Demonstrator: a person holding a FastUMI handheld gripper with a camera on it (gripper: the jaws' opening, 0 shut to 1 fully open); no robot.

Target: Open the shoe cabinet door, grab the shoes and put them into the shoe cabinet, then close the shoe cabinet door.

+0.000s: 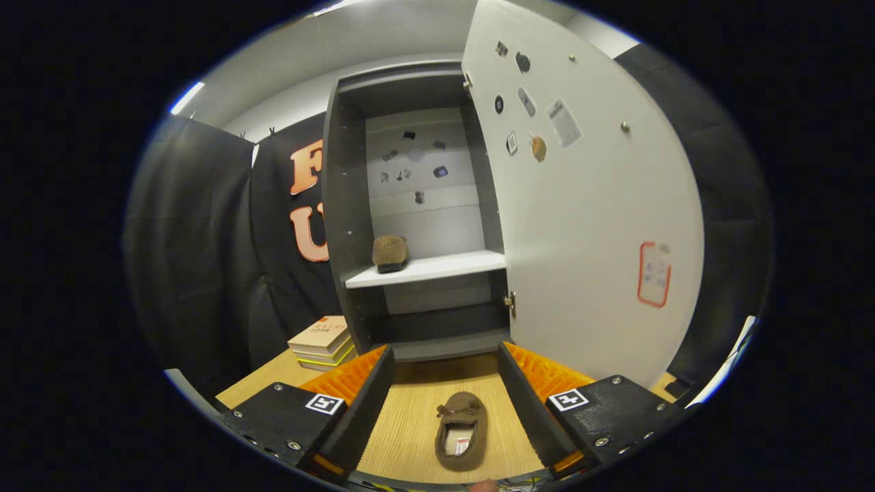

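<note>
Below, gripper [445,400] open astride slipper [462,430], heel cut off.

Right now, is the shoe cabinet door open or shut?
Open. The door is swung out to the right, showing the shelf with one shoe on it. The gripper is open around the second shoe.

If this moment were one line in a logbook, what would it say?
cabinet door: open | one shoe: on shelf | second shoe: on table, between fingers | gripper: open, not touching
</note>
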